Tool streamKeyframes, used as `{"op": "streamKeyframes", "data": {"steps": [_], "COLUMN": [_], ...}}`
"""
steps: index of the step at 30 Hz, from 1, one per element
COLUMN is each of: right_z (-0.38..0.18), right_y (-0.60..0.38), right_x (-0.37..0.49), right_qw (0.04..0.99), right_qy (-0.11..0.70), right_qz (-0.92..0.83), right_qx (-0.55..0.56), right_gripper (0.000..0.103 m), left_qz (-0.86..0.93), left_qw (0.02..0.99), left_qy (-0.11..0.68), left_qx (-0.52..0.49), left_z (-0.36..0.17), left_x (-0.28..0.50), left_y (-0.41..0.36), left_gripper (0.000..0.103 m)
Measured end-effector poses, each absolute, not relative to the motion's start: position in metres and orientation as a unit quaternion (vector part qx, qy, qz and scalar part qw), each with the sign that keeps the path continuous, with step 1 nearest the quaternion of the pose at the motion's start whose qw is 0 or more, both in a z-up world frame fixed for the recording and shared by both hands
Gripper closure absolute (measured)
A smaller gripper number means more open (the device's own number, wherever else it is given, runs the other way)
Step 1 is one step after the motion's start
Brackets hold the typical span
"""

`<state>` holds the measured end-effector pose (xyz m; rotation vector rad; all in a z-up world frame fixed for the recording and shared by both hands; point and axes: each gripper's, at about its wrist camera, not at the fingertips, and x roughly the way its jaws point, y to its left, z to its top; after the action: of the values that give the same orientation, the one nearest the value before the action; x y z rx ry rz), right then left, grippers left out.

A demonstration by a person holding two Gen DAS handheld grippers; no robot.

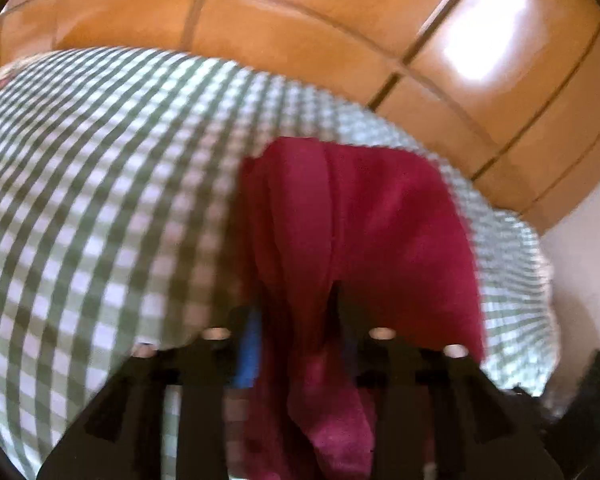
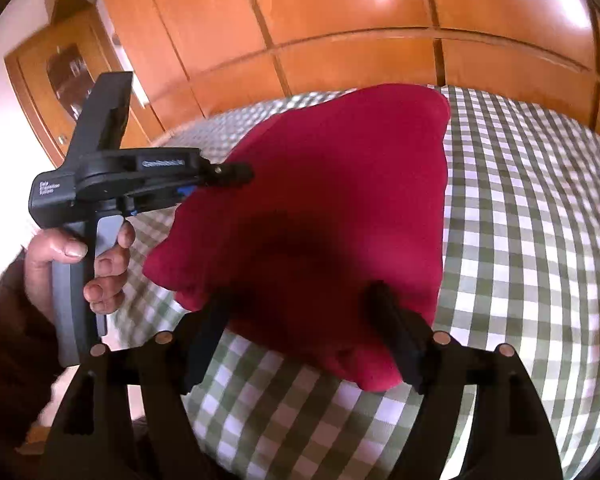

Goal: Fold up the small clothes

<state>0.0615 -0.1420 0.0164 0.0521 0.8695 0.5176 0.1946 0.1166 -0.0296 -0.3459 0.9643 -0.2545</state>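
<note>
Gripping the red cloth [image 2: 324, 208] at one edge, the left gripper [image 2: 224, 172] had its jaws closed on it. The right gripper [image 2: 300, 312] stood wide open, holding nothing. The cloth could slip down onto the checkered bed [image 2: 520, 220], because only one thin edge was pinched.

The left wrist view is blurry. The red cloth [image 1: 360, 216] hides the left tongs' [image 1: 296, 308] tips and runs off at 6 o'clock.

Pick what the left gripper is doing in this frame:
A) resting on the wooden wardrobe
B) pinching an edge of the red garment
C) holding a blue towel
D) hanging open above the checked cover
B: in the right wrist view the left gripper is closed on the red garment, lifting its edge.
</note>
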Motion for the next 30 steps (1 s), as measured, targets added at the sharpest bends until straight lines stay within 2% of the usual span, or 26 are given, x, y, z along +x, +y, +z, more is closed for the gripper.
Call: {"op": "streamKeyframes", "data": {"steps": [2,9,10,14,17,21,26,28,30], "right_z": [0.019,0.056,0.058,0.067,0.065,0.052,-0.006,-0.007,0.005], "right_y": [-0.141,-0.202,-0.211,-0.229,-0.218,-0.191,-0.149,-0.152,-0.157], "right_x": [0.056,0.065,0.073,0.12,0.162,0.213,0.26,0.262,0.251], "right_qw": [0.874,0.867,0.867,0.869,0.866,0.864,0.842,0.843,0.851], "right_qy": [0.416,0.39,0.389,0.388,0.398,0.418,0.497,0.493,0.475], "right_qz": [0.252,0.289,0.283,0.247,0.238,0.229,0.187,0.19,0.199], "right_qx": [0.014,0.112,0.13,0.181,0.187,0.161,0.094,0.1,0.099], "right_gripper": [0.026,0.025,0.028,0.055,0.063,0.064,0.062,0.061,0.055], "left_qz": [-0.089,-0.101,-0.117,-0.151,-0.152,-0.153,-0.142,-0.135,-0.126], "left_qw": [0.879,0.919,0.922,0.922,0.916,0.899,0.897,0.899,0.901], "left_qy": [0.437,0.349,0.342,0.341,0.362,0.403,0.41,0.407,0.405], "left_qx": [-0.172,-0.153,-0.138,-0.099,-0.079,-0.081,-0.089,-0.089,-0.087], "left_z": [-0.022,0.027,0.031,0.028,0.013,-0.017,-0.031,-0.03,-0.026], "left_x": [0.187,0.15,0.146,0.15,0.157,0.163,0.156,0.151,0.146], "left_y": [0.125,0.118,0.11,0.076,0.062,0.068,0.078,0.079,0.078], "left_gripper": [0.048,0.048,0.048,0.048,0.047,0.047,0.047,0.047,0.047]}}
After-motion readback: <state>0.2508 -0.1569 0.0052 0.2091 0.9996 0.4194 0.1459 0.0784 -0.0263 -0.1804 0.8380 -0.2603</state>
